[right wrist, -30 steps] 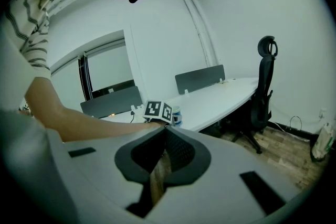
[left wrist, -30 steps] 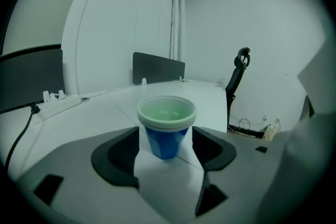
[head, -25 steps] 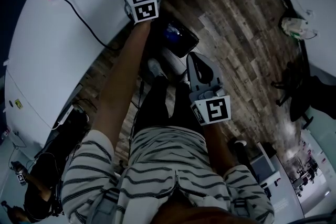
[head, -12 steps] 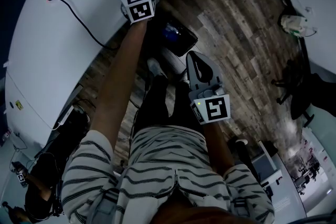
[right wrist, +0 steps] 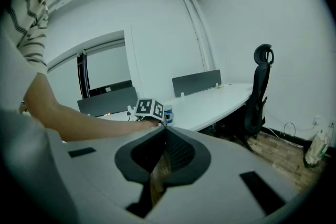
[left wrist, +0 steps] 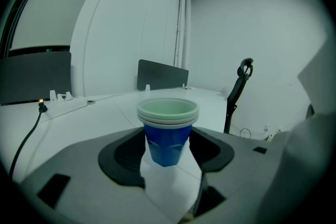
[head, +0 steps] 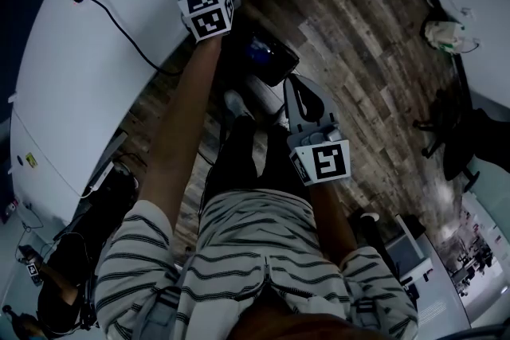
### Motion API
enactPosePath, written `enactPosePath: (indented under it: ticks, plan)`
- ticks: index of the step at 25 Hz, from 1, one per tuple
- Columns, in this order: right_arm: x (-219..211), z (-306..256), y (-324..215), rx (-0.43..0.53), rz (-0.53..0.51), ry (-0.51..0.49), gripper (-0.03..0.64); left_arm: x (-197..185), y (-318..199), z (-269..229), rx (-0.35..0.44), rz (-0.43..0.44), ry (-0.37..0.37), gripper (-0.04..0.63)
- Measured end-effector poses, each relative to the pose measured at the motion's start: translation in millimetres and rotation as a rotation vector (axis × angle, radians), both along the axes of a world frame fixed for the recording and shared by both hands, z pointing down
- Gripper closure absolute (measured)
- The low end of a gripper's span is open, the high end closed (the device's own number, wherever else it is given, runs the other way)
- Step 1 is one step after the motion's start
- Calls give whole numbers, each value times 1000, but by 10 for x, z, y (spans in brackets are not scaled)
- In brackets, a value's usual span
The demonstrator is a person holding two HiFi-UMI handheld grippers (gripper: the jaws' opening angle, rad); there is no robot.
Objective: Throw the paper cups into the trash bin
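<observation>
The room is dim and bluish, with plain white walls [left wrist: 131, 23] and pipes [left wrist: 182, 13] running up the far corner. A long, curved white desk [head: 72, 91] sweeps along the left. A black cable [head: 119, 26] trails over it, and dark divider screens [left wrist: 161, 74] stand at its far edge. The floor [head: 374, 52] is wood plank. At the right stands a black office chair [right wrist: 261, 86], with a pale bag [head: 443, 37] on the floor beyond it.
</observation>
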State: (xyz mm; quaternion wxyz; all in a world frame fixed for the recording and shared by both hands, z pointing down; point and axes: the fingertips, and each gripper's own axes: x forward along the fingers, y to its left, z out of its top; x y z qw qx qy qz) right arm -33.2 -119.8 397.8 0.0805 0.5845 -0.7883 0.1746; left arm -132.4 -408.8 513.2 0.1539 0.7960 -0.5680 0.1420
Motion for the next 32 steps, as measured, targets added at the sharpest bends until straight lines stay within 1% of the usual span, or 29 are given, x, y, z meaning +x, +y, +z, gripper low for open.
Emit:
enactPosePath:
  ticks: [6,10,14,21,28,32]
  plan:
    - [14,-102,33,28,8,1,601,4,90,-206,24,2,17,316]
    - [2,-172,95,41,10,-12,601,-37,221,-336,35,4,12,316]
    - [63,-274,157,60,15,-7,601,15,338,-516,54,8,24,316]
    - [106,-440,290,84,21,-15,601,25,606,-845,86,16,42,316]
    - [252,-574,435,100,27,-11,601,94,913,-1200,121,24,65,316]
    - [313,-704,508,119,28,6,601,113,1108,-1387,152,37,51,316]
